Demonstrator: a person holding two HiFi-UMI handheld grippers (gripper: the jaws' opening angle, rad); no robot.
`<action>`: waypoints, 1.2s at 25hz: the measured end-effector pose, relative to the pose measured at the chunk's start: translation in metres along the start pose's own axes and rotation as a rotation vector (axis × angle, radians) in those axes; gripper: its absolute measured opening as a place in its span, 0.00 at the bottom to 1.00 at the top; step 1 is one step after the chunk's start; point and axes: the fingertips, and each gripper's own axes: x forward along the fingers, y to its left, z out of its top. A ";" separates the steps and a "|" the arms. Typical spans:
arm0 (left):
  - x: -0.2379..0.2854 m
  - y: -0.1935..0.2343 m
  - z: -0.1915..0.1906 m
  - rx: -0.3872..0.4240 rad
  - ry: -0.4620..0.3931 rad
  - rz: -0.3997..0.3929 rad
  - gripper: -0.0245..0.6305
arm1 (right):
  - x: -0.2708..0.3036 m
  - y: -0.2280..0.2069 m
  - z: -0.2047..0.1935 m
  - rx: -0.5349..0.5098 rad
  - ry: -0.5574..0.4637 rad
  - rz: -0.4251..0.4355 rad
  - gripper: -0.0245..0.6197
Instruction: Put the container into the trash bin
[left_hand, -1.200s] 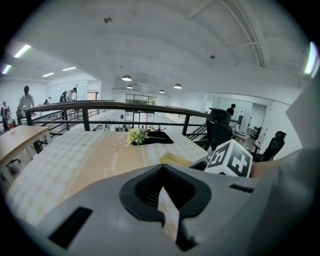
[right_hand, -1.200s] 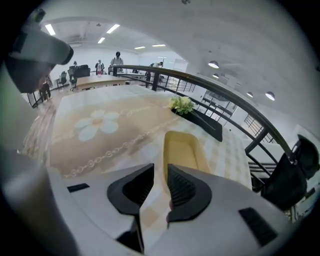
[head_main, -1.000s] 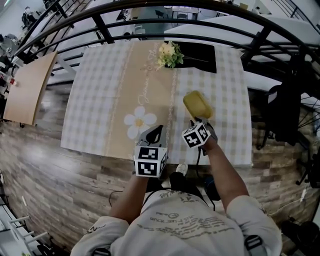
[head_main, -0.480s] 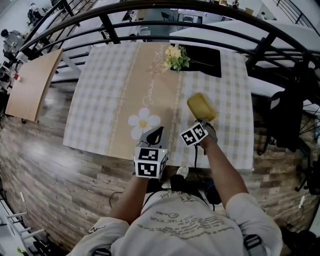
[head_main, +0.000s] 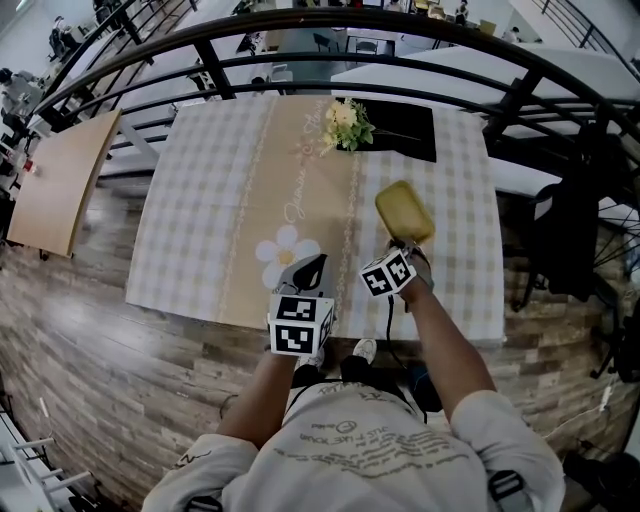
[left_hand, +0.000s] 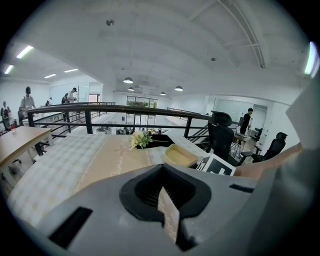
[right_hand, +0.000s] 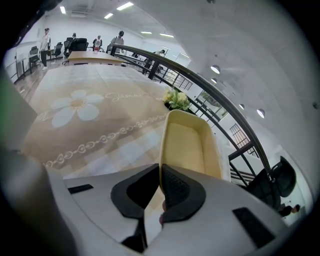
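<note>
Right gripper view: right gripper (right_hand: 160, 176) clamped on container (right_hand: 188, 145) rim; left gripper (left_hand: 164, 199) closed.

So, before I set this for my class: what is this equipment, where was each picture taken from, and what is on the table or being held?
There is no robot here. A person holds a hand tool with two pinching jaws in each hand. The top-down picture comes from a camera on the person's head. The other two come from cameras riding on each tool, looking along its jaws. The table has a checked cloth with a printed daisy. A flower bunch and a flat black mat lie at its far end. The right gripper is clamped on the rim of a yellow container. The left gripper is empty, jaws almost together. No trash bin is in view.
</note>
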 end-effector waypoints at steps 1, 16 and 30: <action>0.000 0.000 0.003 0.003 -0.005 -0.003 0.05 | -0.003 -0.002 0.004 0.009 -0.012 -0.004 0.06; -0.014 -0.005 0.038 0.043 -0.085 -0.080 0.05 | -0.098 -0.040 0.056 0.245 -0.199 -0.100 0.07; -0.021 -0.043 0.084 0.103 -0.207 -0.189 0.05 | -0.241 -0.090 0.083 0.583 -0.548 -0.214 0.06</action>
